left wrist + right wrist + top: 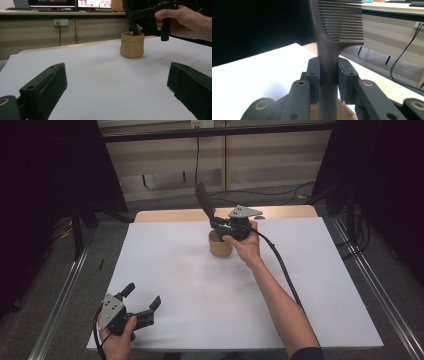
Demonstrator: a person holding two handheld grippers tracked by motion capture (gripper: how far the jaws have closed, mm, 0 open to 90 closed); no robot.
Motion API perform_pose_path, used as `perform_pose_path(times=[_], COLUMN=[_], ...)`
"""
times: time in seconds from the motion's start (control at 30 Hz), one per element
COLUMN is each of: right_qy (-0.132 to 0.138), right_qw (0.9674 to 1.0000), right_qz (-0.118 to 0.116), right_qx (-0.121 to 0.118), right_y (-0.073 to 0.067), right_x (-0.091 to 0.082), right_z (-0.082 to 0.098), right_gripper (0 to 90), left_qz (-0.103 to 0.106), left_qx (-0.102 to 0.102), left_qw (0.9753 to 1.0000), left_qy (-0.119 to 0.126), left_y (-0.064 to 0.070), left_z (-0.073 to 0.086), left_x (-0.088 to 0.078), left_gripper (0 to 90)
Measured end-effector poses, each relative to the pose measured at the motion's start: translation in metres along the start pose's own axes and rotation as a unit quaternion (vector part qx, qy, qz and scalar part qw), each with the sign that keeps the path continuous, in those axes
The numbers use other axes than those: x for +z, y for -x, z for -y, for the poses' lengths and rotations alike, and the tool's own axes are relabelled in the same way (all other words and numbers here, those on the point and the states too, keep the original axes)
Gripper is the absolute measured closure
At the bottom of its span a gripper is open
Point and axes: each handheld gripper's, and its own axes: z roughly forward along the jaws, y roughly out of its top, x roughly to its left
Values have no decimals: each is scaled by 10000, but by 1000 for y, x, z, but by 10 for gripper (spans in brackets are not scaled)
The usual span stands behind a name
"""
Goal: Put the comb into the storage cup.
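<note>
Right now the right gripper [218, 224] pinches the comb [205, 200] by its handle, both pads pressed on the shaft in the right gripper view [328, 72], no gap either side. Comb's long axis runs near upright, a little tilted, teeth end up and away from the person, handle end pointing down into the tan cup [220, 245]. Cup sits directly under the jaws, at the far middle of the white table [200, 300]; in the left gripper view the comb's lower end [135, 28] is already inside the cup's [132, 45] rim, whether it touches the bottom I cannot tell. So the coming move looks like a straight down or straight up along that axis. Right forearm stretched forward, hand wrapped round the gripper body just above the cup. Left gripper [142, 304] rests at the near left corner, well apart from the cup, its 2 jaws spread wide with nothing between them.
</note>
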Motion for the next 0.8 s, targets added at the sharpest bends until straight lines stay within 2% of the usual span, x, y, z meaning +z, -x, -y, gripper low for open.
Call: perform_pose_path(times=[0.3,0.8], right_qy=[-52,-159], right_qw=[9999,9999], right_qz=[42,54], right_qx=[78,25], right_y=[1,0], right_x=[-2,-9], right_z=[10,21], right_gripper=[728,727], left_qz=[2,31], left_qx=[17,7], left_qw=[10000,10000], left_qy=[-16,-31], left_y=[0,1], left_z=[0,0], left_x=[0,0], left_gripper=[29,28])
